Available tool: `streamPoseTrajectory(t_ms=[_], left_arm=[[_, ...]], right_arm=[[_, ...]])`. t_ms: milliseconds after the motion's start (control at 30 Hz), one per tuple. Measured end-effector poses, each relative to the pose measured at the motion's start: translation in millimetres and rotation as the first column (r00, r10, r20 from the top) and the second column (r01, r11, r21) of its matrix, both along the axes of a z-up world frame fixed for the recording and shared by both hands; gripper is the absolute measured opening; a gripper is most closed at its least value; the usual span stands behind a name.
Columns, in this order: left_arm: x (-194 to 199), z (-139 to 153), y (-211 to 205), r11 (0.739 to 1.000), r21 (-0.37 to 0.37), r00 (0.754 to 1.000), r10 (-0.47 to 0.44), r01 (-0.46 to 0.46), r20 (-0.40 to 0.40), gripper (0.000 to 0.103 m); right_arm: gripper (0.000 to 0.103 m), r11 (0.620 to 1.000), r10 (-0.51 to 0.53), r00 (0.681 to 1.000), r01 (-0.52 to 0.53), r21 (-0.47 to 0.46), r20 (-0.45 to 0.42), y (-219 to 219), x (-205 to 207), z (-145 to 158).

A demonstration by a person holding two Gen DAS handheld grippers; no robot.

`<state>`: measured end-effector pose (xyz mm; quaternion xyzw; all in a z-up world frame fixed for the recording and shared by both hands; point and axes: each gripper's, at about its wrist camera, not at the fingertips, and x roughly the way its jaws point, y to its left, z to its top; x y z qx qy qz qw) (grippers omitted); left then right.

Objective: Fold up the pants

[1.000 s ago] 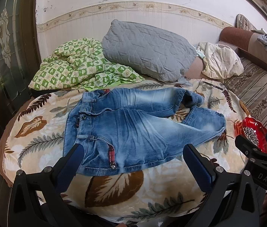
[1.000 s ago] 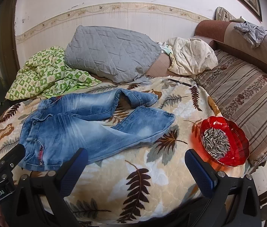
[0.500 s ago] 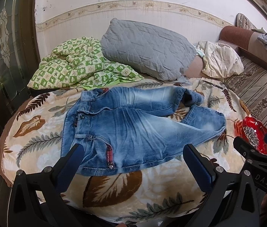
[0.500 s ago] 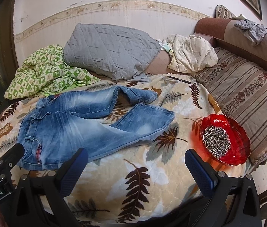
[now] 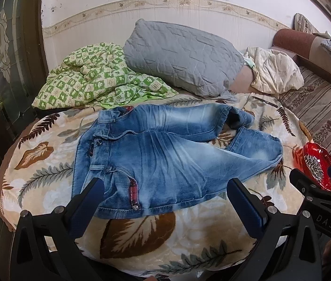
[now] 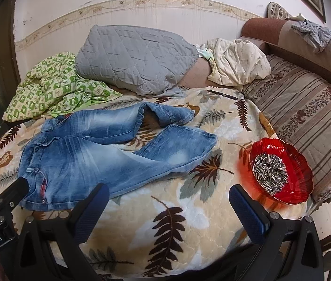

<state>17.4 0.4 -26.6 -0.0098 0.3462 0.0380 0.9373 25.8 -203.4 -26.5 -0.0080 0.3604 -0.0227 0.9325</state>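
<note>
Both views have crept slightly closer. Jeans (image 5: 165, 159) sprawl mid-frame on the blanket (image 5: 142, 229); heavy, limp denim, best pinched at waistband. Left gripper (image 5: 165, 201) and right gripper (image 6: 167, 208) gape wide, holding nothing.

1. A red glass dish (image 6: 302, 164) of sunflower seeds (image 6: 269, 172) sits at the right of the leaf-print blanket (image 6: 165, 210).
2. A grey quilted pillow (image 5: 179, 55) leans beside a green checked quilt (image 5: 95, 82).
3. A cream cloth bundle (image 6: 238, 62) lies near a striped cushion (image 6: 306, 110).
4. A dark pencil (image 6: 223, 94) lies on the blanket.
</note>
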Motion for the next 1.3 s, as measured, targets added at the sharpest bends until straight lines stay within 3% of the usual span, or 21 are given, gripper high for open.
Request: streamPoseTrajectory(t_ms=[200,367,433,533,600,700,800,867,933,1033,1167,1200,1233,1267,1300], left_arm=[[10,-3,-2,1.0,-0.006,1.0,-0.02,0.02,-0.009,0.103],[37,6,-8,0.972,-0.066,0.975,-0.223,0.224,0.016,0.103],[57,9,-8,0.968,-0.058,0.969,-0.244,0.246,0.026,0.103],[100,4,-16,0.958,-0.043,0.959,-0.283,0.282,-0.019,0.103],[127,2,-25,0.945,-0.071,0.946,-0.323,0.321,-0.02,0.103],[168,-10,-47,0.916,-0.061,0.915,-0.4,0.397,-0.052,0.103],[207,-26,-75,0.879,0.019,0.877,-0.474,0.477,-0.083,0.103],[234,-41,-91,0.877,0.087,0.879,-0.463,0.473,-0.116,0.103],[253,-52,-100,0.869,0.062,0.866,-0.479,0.491,-0.148,0.103],[275,-67,-109,0.87,0.082,0.868,-0.472,0.487,-0.152,0.103],[292,-86,-110,0.865,0.118,0.868,-0.467,0.488,-0.17,0.102],[296,-89,-109,0.864,0.126,0.868,-0.465,0.488,-0.173,0.098],[298,-91,-108,0.861,0.135,0.867,-0.466,0.49,-0.174,0.078],[300,-94,-106,0.857,0.14,0.864,-0.469,0.496,-0.185,0.059],[303,-97,-105,0.853,0.13,0.854,-0.474,0.506,-0.215,0.012]], right_arm=[[0.103,1.0,0.0,1.0,0.0,-0.001,-0.009,-1,8,-4],[0.103,0.997,0.071,0.997,-0.072,0.036,0.023,-14,19,1],[0.103,0.986,0.119,0.991,-0.125,0.107,0.06,-32,29,7],[0.103,0.956,0.155,0.985,-0.168,0.239,0.073,-70,62,10],[0.103,0.951,0.131,0.989,-0.144,0.273,0.065,-96,95,8],[0.103,0.963,0.149,0.989,-0.141,0.228,-0.018,-114,150,0],[0.103,0.963,0.144,0.981,-0.11,0.245,-0.127,-128,208,-13],[0.103,0.92,0.171,0.967,-0.088,0.382,-0.19,-139,242,-26],[0.096,0.864,0.18,0.951,-0.031,0.502,-0.251,-146,279,-43],[0.081,0.841,0.155,0.937,0.04,0.539,-0.312,-148,325,-70],[0.076,0.811,0.141,0.899,0.136,0.569,-0.415,-146,367,-117],[0.067,0.786,0.156,0.893,0.146,0.601,-0.421,-144,375,-130],[0.041,0.767,0.171,0.893,0.144,0.625,-0.416,-144,377,-136],[0.026,0.739,0.201,0.892,0.134,0.661,-0.405,-139,381,-143],[0.009,0.735,0.22,0.892,0.114,0.669,-0.394,-134,382,-146]])
